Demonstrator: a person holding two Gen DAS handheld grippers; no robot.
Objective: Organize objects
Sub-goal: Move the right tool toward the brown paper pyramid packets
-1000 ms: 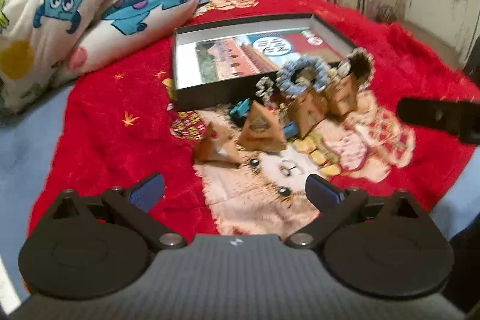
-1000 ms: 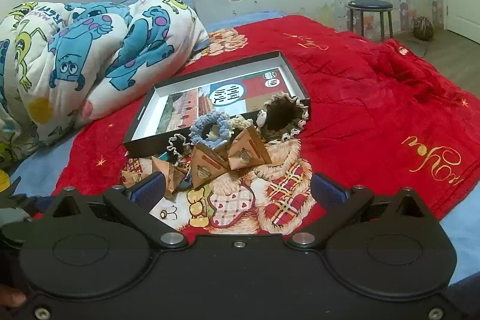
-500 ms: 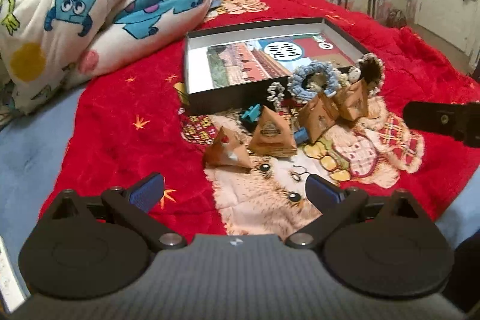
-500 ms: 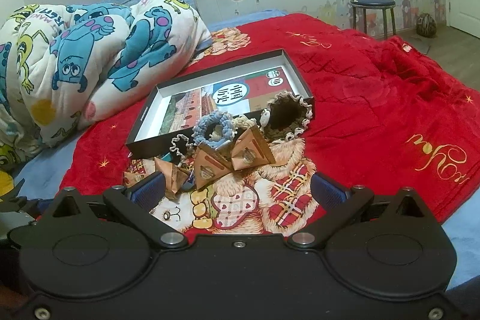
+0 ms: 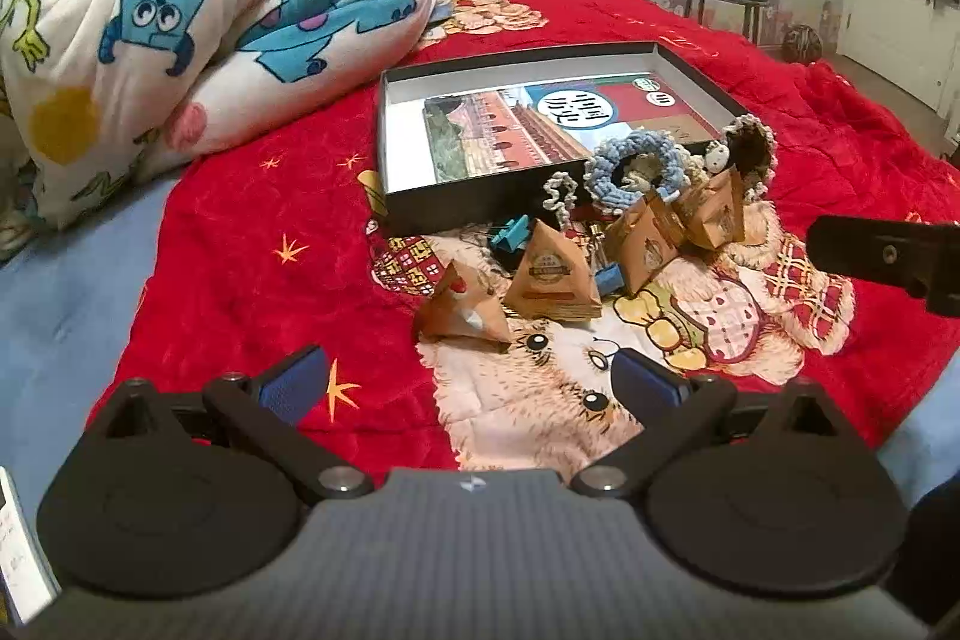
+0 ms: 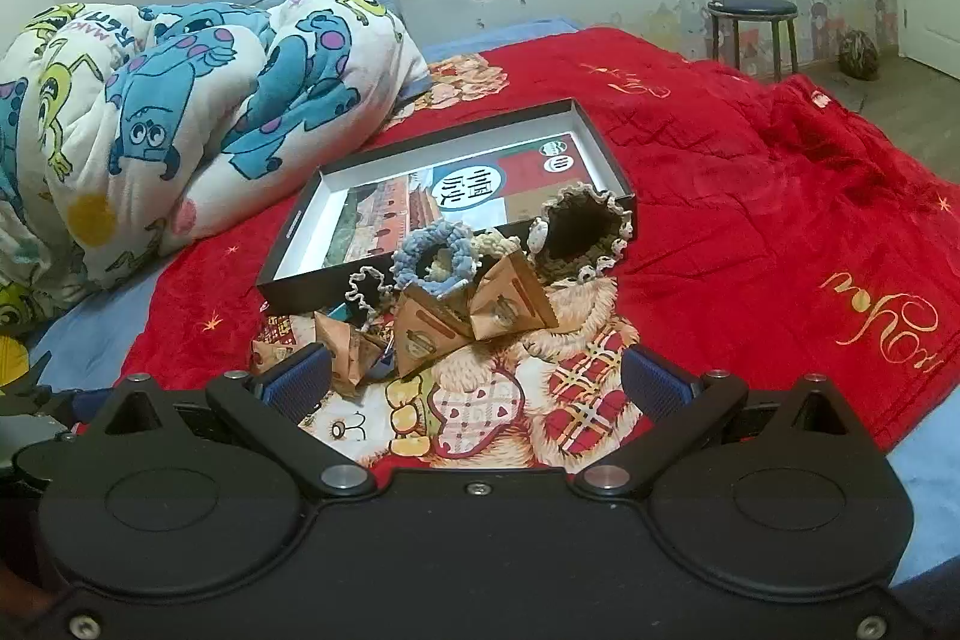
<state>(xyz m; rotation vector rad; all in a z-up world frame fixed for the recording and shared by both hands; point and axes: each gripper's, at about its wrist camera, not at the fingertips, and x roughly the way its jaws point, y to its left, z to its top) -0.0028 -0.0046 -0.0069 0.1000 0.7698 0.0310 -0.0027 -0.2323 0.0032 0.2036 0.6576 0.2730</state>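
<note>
The left gripper (image 5: 471, 379) hovers low over the red blanket (image 5: 240, 244), fingers spread wide and holding nothing. The right gripper (image 6: 477, 379) is likewise wide open and empty; from the left wrist view its black finger enters at 3 o'clock, clear of the objects.

The shallow black box (image 5: 456, 208) lies open on the blanket at 12 o'clock from both grippers. Its long axis runs left to right in the left wrist view and slants from lower left to upper right in the right wrist view (image 6: 282, 289). A printed card (image 5: 540, 127) covers its floor.

The loose items lie just outside the box's near wall. Four brown pyramid packets sit there: the nearest packet (image 5: 462, 310) is tipped on its side with its apex toward 11 o'clock, a second packet (image 5: 549, 274) stands upright just beside it, and two more (image 5: 642, 244) (image 5: 714, 211) lean together toward 1 o'clock. A blue crocheted scrunchie (image 5: 624, 169) rests on edge against the box wall, its opening facing the left camera. A dark lace-trimmed scrunchie (image 5: 750, 148) stands at the box's right near corner. A small white-edged scrunchie (image 5: 561, 196) and a teal binder clip (image 5: 510, 232) lie between the packets and the wall.

Open blanket extends from 7 to 10 o'clock of the cluster and to 3 o'clock in the right wrist view. A rolled cartoon-print quilt (image 5: 198, 16) bounds the area at 10 o'clock, well apart from the box.
</note>
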